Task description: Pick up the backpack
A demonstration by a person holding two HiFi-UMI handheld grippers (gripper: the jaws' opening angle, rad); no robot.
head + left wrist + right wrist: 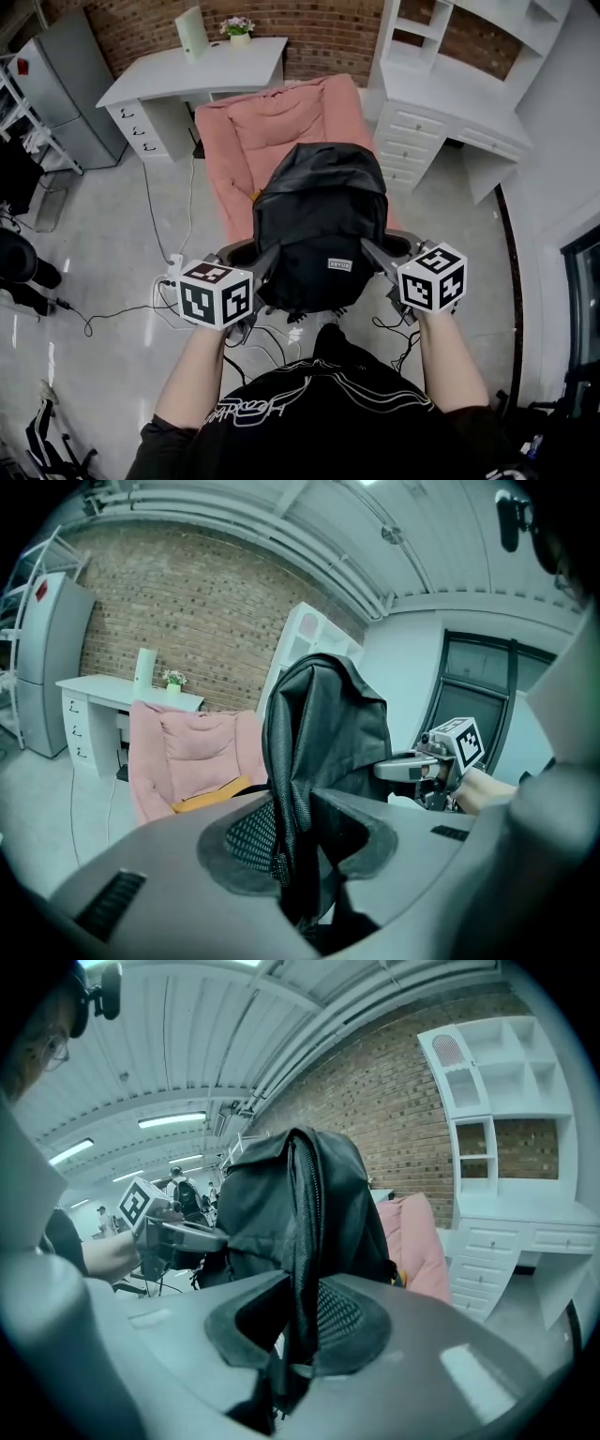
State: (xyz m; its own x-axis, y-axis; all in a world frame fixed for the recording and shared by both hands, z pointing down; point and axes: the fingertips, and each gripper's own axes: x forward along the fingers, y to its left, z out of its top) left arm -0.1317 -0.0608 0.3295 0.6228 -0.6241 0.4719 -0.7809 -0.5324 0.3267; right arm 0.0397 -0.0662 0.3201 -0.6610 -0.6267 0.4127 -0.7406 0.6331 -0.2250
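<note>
a: where is the backpack [319,225]?
b: off the floor, hung between both claws just ahead of the person, over the near end of the pink chair [281,122]. it looks clear of the seat.
a: and the grip?
b: the left claw [261,262] is pinched narrow on one strap [286,789], and the right claw [382,251] is pinched narrow on the other strap [302,1269]. mesh padding sits between the pads in both gripper views.
a: which way does it lie?
b: long axis upright, body forward of the jaws. neither hand is nearer, since they flank it evenly. any further lift looks to need both hands level, or it may swing.
</note>
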